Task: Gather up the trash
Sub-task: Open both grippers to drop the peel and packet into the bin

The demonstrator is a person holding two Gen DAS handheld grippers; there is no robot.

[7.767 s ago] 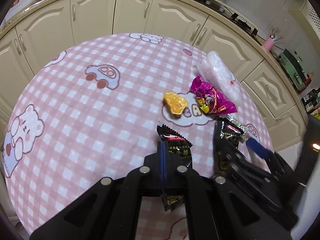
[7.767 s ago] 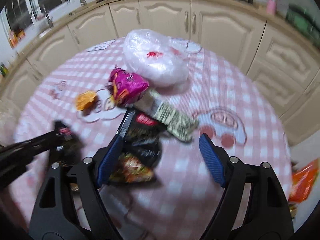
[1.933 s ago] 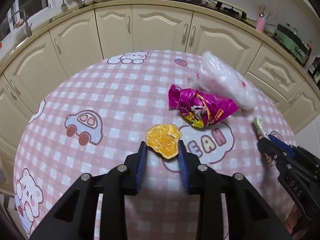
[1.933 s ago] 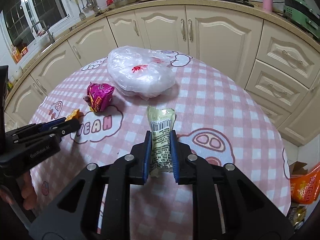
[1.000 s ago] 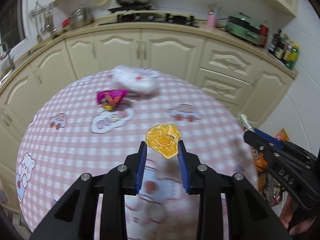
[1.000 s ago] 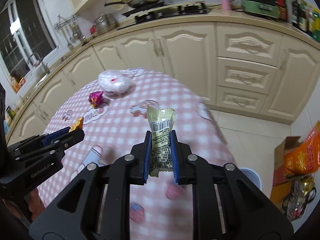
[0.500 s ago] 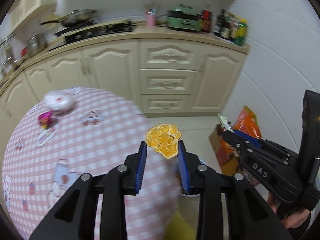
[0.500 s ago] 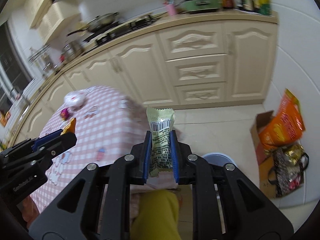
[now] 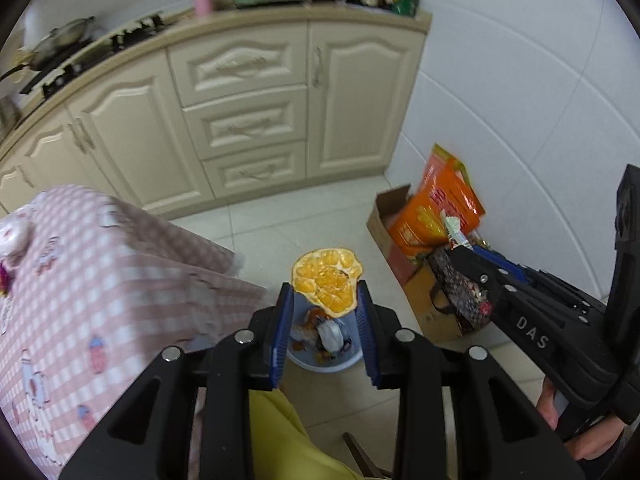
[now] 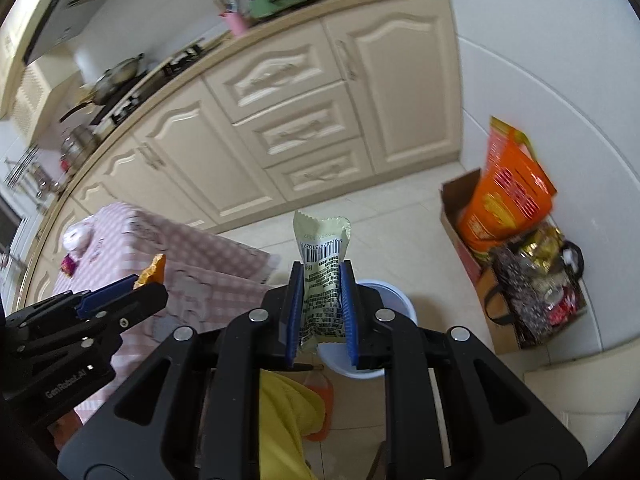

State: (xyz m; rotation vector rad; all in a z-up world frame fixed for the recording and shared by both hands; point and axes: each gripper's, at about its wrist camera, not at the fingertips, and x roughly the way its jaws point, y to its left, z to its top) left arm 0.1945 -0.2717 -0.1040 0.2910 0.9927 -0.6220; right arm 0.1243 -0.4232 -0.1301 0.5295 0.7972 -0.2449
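Your left hand-held gripper is clamped on an orange peel, directly above the bin. Your right hand-held gripper pinches a pale wrapper over that bin's rim.

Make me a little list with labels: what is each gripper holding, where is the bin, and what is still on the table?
left gripper: shut on orange peel
right gripper: shut on wrapper
bin: on the floor under both grippers, trash already inside
table: pink checked cloth, white bag and pink wrapper on it
floor by the wall: cardboard box with an orange bag
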